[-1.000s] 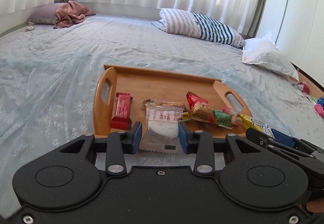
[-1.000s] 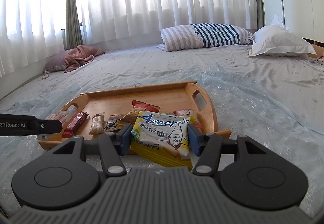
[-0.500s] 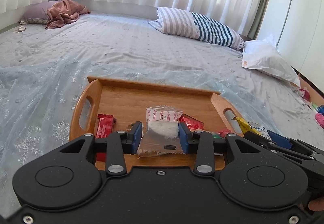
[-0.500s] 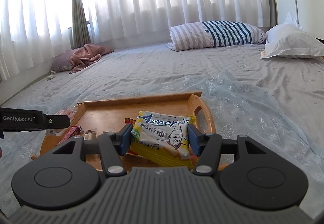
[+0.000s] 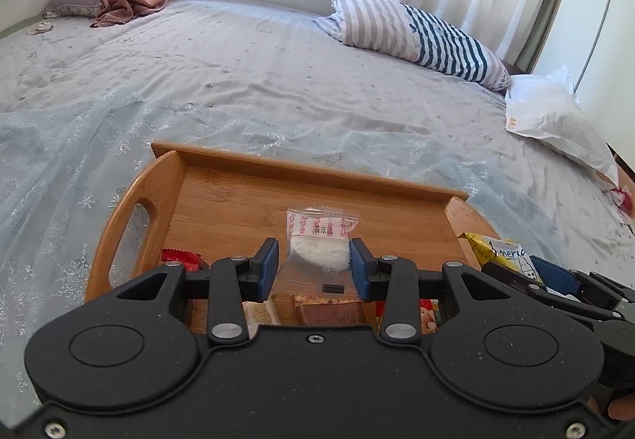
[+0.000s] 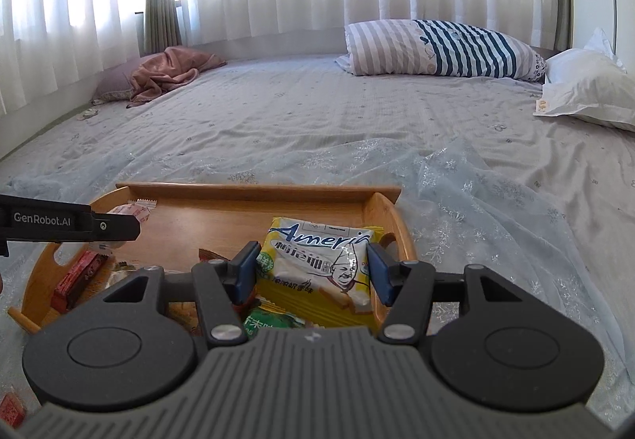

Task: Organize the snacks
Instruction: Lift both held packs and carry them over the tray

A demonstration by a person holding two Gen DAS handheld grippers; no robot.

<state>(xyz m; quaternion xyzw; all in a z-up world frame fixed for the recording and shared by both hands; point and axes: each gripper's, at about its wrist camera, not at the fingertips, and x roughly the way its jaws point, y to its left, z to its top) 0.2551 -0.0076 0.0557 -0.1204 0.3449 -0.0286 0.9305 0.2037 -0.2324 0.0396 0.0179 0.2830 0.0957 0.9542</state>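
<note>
Clear plastic sachet w/ red print and a white puffed cake inside (image 5: 317,244) sits pinched between the blue pads of the left gripper (image 5: 313,266), held above the floor of the bamboo handled tray (image 5: 246,197); jaws narrow, closed on the pkt's lower half. Yellow film pkt w/ blue "Ameri" lettering and a chef cartoon (image 6: 317,260) is clamped likewise in the right gripper (image 6: 311,272), over the tray's right end, near the handle cut-out. Judgement: both items light, no real load on the pads. Sachet film looks slick and limp, contents brittle; firm squeeze would likely crumble the cake, so grip belongs on the film margin or lightly across the cake edges. Yellow pkt is air-puffed and soft, prone to slide or pivot; mid-body hold across the width, as now, seems soundest. Other contents in tray: red wrapped bar (image 6: 77,274), brown wrapped bar (image 5: 329,314), green pkt (image 6: 272,322), partly hidden by gripper bodies. Tray rests on a pale blue snowflake-print sheer cloth (image 6: 476,201) over the bed; soft base, so it may tip under uneven pressure.
</note>
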